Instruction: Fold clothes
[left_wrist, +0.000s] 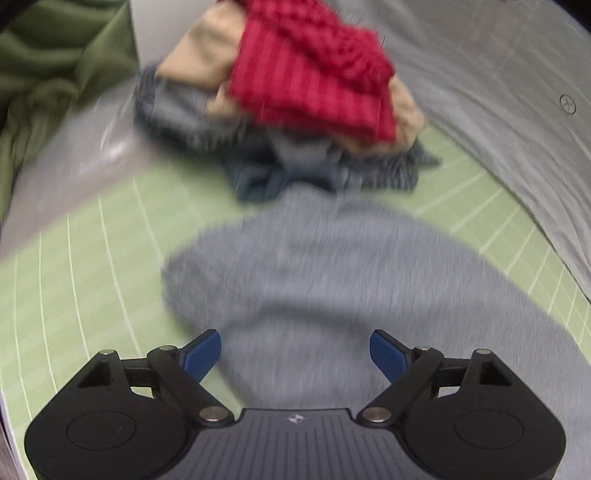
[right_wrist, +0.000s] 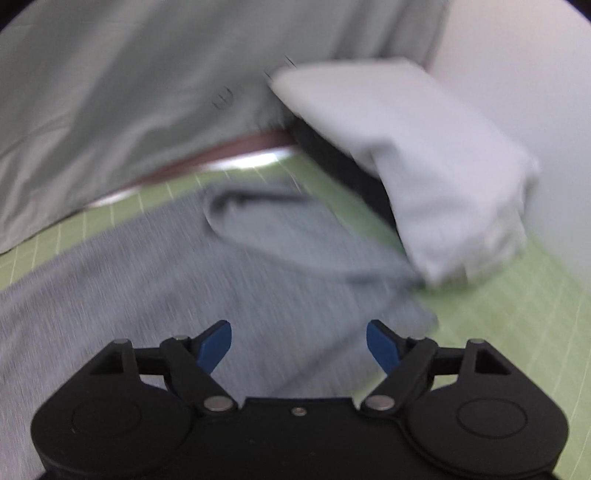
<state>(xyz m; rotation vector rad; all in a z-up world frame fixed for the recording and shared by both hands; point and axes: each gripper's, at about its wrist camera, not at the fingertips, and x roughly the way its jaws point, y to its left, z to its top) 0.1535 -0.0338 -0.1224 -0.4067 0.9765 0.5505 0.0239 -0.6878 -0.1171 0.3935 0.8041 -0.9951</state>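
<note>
In your left wrist view, your left tongs (left_wrist: 295, 354) stand wide, blue pads (left_wrist: 204, 352) apart with nothing pinched between them. The grey garment (left_wrist: 303, 273) lies spread on the green grid mat (left_wrist: 85, 273) directly beneath and ahead of the tongs, its cloth showing through the gap without touching either pad as far as the blur lets you tell. Further ahead sits a heap of clothes: a red knit piece (left_wrist: 306, 81) on top, a tan piece (left_wrist: 199, 51) behind it, and a blue-grey striped one (left_wrist: 258, 173) at the bottom, touching the far end of the grey garment. Ahead and to the left lies an olive green cloth (left_wrist: 48, 74); to the right runs a pale grey sheet (left_wrist: 509, 110). In your right wrist view, your right tongs (right_wrist: 299, 349) are likewise spread wide and hold nothing. The same grey garment (right_wrist: 166, 280) lies under and ahead of them on the green mat (right_wrist: 517, 321), its neckline (right_wrist: 280, 229) just ahead. Ahead to the right rests a folded white stack (right_wrist: 424, 166), touching the garment's far edge. The pale grey sheet (right_wrist: 129, 92) fills the space ahead to the left.
</note>
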